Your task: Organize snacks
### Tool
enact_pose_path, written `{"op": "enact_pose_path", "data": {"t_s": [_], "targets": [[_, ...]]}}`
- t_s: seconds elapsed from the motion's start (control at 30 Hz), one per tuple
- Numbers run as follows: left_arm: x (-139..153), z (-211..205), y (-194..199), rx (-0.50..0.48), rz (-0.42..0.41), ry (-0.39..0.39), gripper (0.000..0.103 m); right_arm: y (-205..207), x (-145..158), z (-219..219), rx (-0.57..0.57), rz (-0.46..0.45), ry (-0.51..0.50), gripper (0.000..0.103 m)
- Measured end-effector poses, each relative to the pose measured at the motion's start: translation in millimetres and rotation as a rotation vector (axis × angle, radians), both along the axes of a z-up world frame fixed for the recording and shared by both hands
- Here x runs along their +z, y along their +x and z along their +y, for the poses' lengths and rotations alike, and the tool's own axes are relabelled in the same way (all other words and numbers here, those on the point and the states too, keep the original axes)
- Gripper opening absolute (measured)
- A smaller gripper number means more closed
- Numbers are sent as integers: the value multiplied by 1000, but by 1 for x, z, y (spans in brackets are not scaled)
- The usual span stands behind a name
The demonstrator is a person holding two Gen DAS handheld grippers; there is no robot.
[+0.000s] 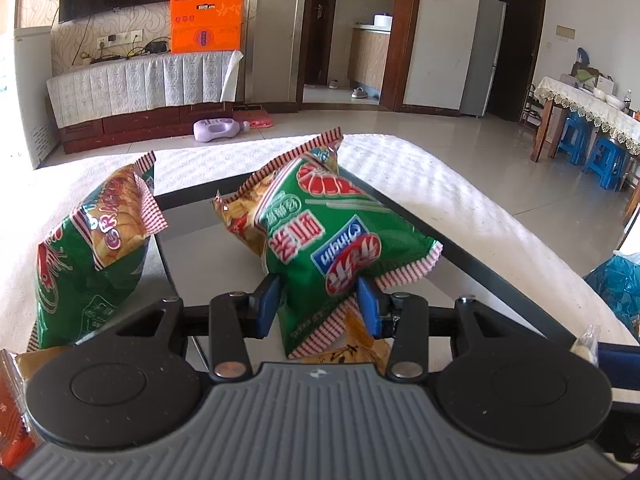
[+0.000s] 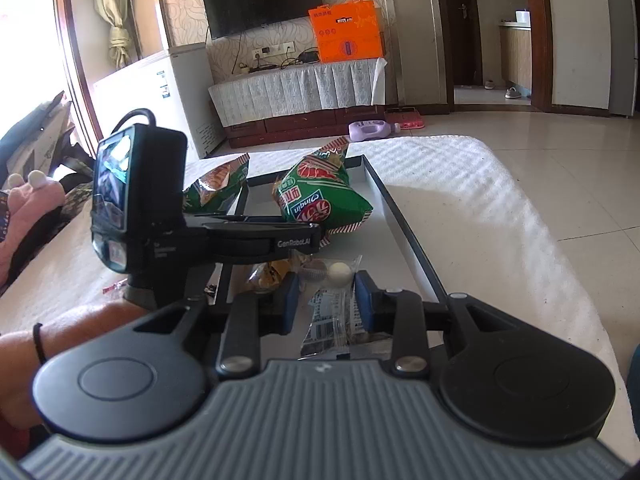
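Observation:
A green shrimp-chip bag point(image 1: 320, 236) lies in the black-framed tray point(image 1: 460, 248). My left gripper point(image 1: 319, 305) is shut on the bag's near end, with both blue pads point(image 1: 267, 306) pressing into it. From the right wrist view the same bag point(image 2: 320, 196) sits at the tip of the left gripper point(image 2: 312, 236). A second green bag point(image 1: 92, 252) stands just outside the tray's left rim. My right gripper point(image 2: 327, 302) is shut on a clear packet point(image 2: 332, 316) with a round white snack inside, held low over the tray's near part.
A yellow-orange packet point(image 1: 360, 350) lies under the held bag. A red packet point(image 1: 12, 420) shows at the lower left and a blue bag point(image 1: 616, 284) at the right. A person's wrist point(image 2: 60, 344) holds the left gripper. White cloth point(image 2: 480, 208) covers the table around the tray.

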State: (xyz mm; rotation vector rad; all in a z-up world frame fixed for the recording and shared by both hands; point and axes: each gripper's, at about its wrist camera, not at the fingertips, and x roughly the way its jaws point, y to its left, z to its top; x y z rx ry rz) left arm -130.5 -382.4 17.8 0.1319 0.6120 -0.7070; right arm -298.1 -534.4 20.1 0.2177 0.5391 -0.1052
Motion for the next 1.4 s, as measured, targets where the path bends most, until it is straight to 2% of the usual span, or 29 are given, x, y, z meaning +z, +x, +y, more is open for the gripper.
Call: {"op": "enact_pose_path", "data": {"t_s": [0.4, 0.7, 0.97, 1.03, 1.13, 1.4], "targets": [[7, 16, 0, -4, -12, -1, 49, 28, -5, 1, -15, 24, -3, 34], [11, 40, -8, -7, -15, 1, 50, 52, -9, -14, -72, 36, 7, 34], [14, 50, -34, -30, -60, 11, 57, 65, -17, -15, -101, 44, 27, 34], [15, 54, -40, -30, -56, 13, 65, 67, -18, -16, -112, 44, 37, 34], [16, 59, -49, -36, -65, 20, 68, 70, -19, -16, -116, 45, 37, 34], [16, 72, -69, -53, -77, 36, 71, 77, -21, -12, -118, 46, 40, 34]]}}
